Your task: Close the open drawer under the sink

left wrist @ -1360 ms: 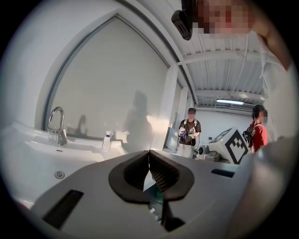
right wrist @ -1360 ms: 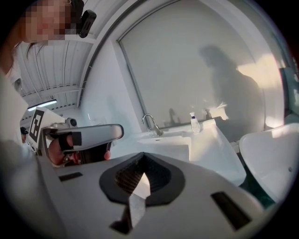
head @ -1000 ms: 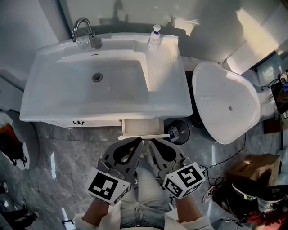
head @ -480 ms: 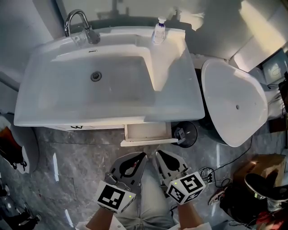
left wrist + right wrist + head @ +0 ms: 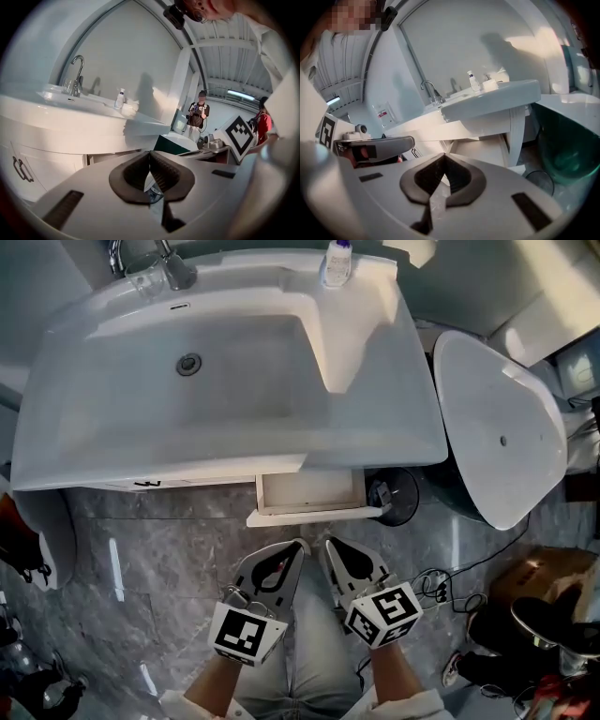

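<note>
1. The drawer (image 5: 312, 491) stands pulled out under the near rim of the sink (image 5: 216, 470), toward its right end. Its front panel runs left to right.
2. The left gripper (image 5: 297, 544) and right gripper (image 5: 329, 543) hover side by side above the floor, each with its fingers pressed together on nothing.
3. The front panel lies straight beyond both tips, near but not touched. Both grippers look about equally close, so either could push it away, square to the panel.
</note>
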`<state>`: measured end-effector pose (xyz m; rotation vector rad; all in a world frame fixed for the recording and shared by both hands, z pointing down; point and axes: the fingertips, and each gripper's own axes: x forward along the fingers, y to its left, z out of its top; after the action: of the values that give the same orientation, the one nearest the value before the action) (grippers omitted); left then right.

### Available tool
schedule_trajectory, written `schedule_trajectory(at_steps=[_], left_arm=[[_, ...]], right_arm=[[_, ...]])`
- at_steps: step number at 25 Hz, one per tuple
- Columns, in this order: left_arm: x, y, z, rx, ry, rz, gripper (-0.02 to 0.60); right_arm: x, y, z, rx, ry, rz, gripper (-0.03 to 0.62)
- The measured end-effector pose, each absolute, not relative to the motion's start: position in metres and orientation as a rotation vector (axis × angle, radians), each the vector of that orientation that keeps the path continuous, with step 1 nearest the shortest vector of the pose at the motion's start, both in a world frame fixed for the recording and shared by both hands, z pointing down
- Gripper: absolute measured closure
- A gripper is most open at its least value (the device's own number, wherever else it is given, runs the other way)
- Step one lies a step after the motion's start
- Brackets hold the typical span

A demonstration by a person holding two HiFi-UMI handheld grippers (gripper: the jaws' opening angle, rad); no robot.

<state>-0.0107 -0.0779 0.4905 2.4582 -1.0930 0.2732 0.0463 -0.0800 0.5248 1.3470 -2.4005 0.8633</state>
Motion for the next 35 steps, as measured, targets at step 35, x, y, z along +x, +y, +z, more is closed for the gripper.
schedule_trajectory(at_steps=[35], left_arm=[[-0.003, -0.082, 0.634, 2.391, -1.100, 0.514, 0.566]], right_arm=[[0.064, -0.090, 0.656, 1.368, -2.241, 0.783, 0.585]])
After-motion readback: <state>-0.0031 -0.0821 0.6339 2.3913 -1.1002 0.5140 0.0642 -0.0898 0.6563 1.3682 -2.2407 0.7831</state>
